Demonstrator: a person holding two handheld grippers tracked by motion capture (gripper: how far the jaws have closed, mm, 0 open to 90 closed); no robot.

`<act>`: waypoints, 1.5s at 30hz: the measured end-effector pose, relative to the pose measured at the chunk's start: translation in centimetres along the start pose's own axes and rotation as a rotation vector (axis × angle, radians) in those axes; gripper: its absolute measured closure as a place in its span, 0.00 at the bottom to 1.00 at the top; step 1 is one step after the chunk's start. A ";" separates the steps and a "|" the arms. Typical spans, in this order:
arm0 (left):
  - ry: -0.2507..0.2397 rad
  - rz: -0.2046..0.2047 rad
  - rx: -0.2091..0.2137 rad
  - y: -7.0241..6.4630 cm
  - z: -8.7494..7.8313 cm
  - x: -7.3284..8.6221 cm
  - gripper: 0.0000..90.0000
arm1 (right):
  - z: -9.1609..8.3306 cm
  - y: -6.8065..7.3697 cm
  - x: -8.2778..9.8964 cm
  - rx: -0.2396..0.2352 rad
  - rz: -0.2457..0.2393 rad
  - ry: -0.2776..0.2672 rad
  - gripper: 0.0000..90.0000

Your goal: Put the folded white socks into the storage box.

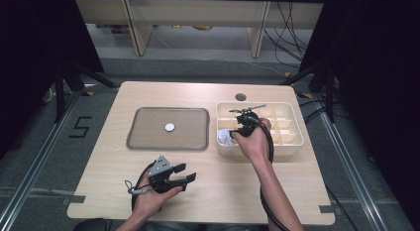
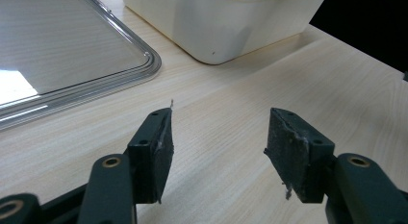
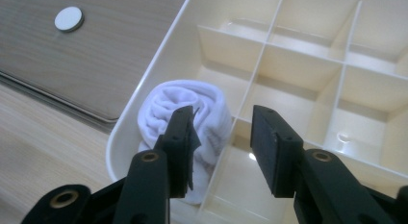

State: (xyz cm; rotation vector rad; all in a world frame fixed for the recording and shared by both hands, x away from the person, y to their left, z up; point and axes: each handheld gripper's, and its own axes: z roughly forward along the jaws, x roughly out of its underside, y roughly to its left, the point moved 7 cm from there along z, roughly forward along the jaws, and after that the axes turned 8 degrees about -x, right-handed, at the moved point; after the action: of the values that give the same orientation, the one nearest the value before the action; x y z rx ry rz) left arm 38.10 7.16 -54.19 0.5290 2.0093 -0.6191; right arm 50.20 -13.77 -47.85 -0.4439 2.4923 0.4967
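Note:
A white rolled sock (image 1: 225,138) lies in the near-left compartment of a cream divided box (image 1: 293,144). My right gripper (image 1: 241,123) hovers just above that corner. In the right gripper view its jaws (image 3: 223,132) stand open over the divider beside the sock (image 3: 192,96), and nothing is pressed between the pads. My left gripper (image 1: 187,172) is held low over the table near the front edge. It is open and empty in the left gripper view (image 2: 219,137). A small white disc (image 1: 170,127) rests in the middle of the grey tray (image 1: 148,143).
The tray's rim (image 2: 144,70) and the box's wall (image 2: 216,27) lie ahead of the left gripper. The box's other compartments (image 3: 365,89) look empty. A round cable hole (image 1: 240,97) sits at the table's far edge. Black stands flank the table.

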 end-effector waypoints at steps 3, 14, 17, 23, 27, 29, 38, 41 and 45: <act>-0.003 -0.001 -0.003 0.0 0.0 0.0 0.46 | -0.6 -0.9 0.0 0.003 -0.069 -0.030 0.66; -0.025 0.018 -0.022 0.4 -0.1 -0.1 0.45 | -2.3 -0.6 1.3 -0.033 -0.040 -0.128 0.60; -0.036 0.021 -0.022 0.4 0.0 -0.1 0.44 | -2.8 -0.8 1.9 -0.036 -0.054 -0.152 0.59; -0.042 0.031 -0.041 0.3 0.1 0.0 0.43 | -3.9 -1.0 3.3 -0.059 -0.078 -0.200 0.56; -0.044 0.035 -0.039 0.3 0.2 0.0 0.43 | -4.6 -1.3 4.4 -0.064 -0.077 -0.215 0.55; -0.046 0.035 -0.039 0.4 0.2 0.0 0.43 | -5.1 -1.4 5.1 -0.067 -0.079 -0.218 0.54; -0.063 0.043 -0.054 0.6 0.1 -0.2 0.41 | -5.9 -2.0 8.8 -0.062 -0.091 -0.259 0.54; -0.065 0.036 -0.058 0.6 0.1 -0.2 0.41 | -5.9 -2.3 9.7 -0.063 -0.093 -0.265 0.54; -0.065 0.044 -0.066 0.8 0.1 -0.2 0.41 | -6.0 -2.7 10.6 -0.053 -0.091 -0.278 0.54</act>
State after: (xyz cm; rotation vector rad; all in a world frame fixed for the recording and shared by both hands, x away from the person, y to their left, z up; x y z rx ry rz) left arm 38.71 7.70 -54.27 0.5055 1.9445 -0.5356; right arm 40.17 -20.93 -49.95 -0.4717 2.1868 0.5493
